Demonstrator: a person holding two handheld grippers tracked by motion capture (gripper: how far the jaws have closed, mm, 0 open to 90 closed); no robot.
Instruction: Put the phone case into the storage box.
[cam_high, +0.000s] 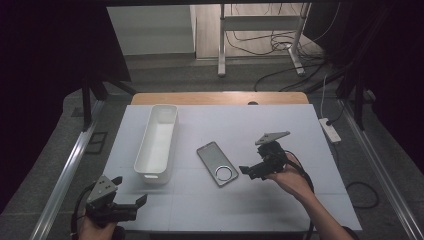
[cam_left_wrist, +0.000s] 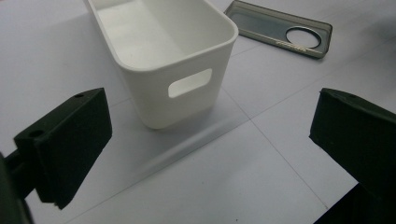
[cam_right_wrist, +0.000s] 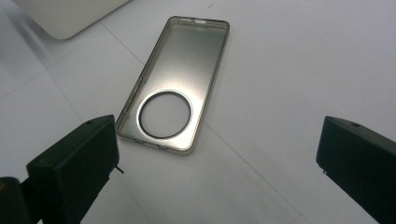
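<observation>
A clear grey phone case (cam_high: 217, 163) with a round camera cutout lies flat, inner side up, at the middle of the white table (cam_high: 280, 125). My right gripper (cam_high: 251, 162) hovers just right of it, open and empty. In the right gripper view the case (cam_right_wrist: 187, 65) lies ahead between the spread jaws of that gripper (cam_right_wrist: 219, 135). A long white bin (cam_high: 157, 142) stands empty left of the case. My left gripper (cam_high: 131, 192) is open near the table's front left edge. In the left gripper view, that gripper (cam_left_wrist: 210, 121) faces the bin's handle end (cam_left_wrist: 159, 88), with the case (cam_left_wrist: 275, 25) beyond.
A wooden strip (cam_high: 220, 98) runs along the table's far edge. A power strip (cam_high: 330, 130) and cables lie on the floor to the right. A metal stand (cam_high: 260, 30) is behind the table. Metal rails (cam_high: 65, 175) flank both sides.
</observation>
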